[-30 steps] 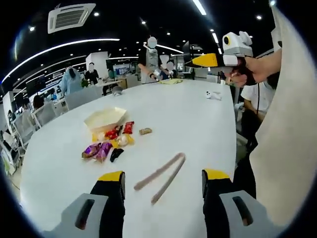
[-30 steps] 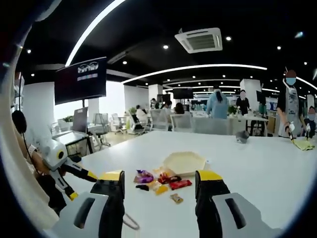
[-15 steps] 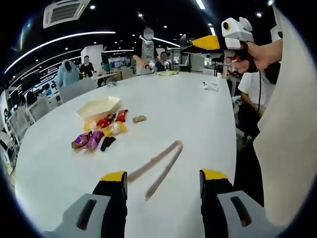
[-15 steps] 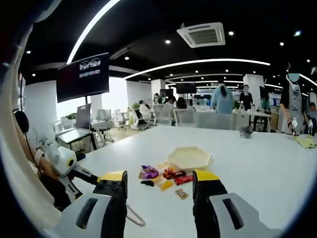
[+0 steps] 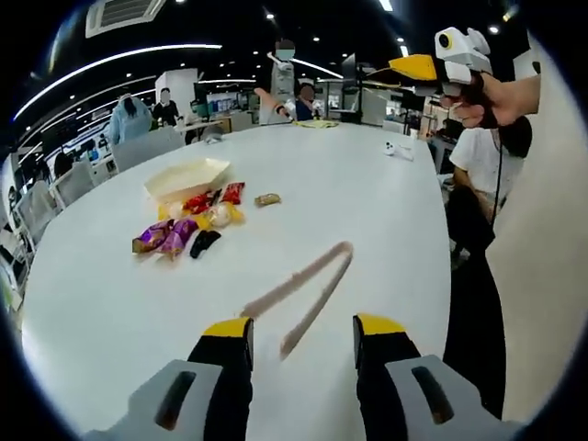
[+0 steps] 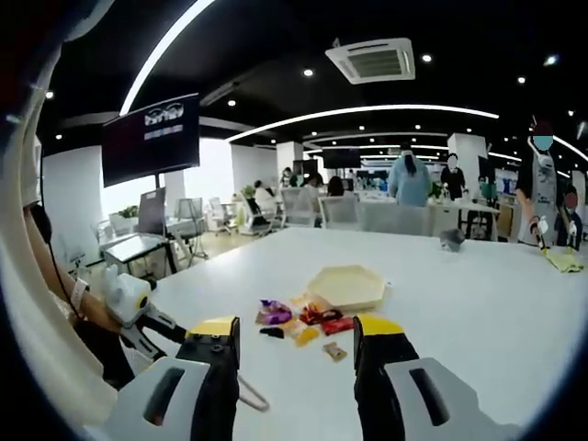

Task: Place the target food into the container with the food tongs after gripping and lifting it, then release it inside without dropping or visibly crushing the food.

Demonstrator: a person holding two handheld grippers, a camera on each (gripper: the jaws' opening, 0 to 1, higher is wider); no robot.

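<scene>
Left gripper view: left gripper (image 5: 299, 333), jaws parted, empty, over food tongs (image 5: 299, 294) lying flat on white table (image 5: 367, 193). Tongs look light and springy; best taken mid-arms.

Right gripper view: right gripper (image 6: 296, 333), jaws parted, empty. Wrapped snacks (image 6: 303, 323), likely light, crushable, beside hexagonal container (image 6: 347, 287).

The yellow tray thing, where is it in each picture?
Left gripper view: the yellow tray sits upper left on the white table, behind the snack pile.
Right gripper view: the tray is near the middle, behind the snacks.
Shared landmark: the snack pile beside it.
</scene>
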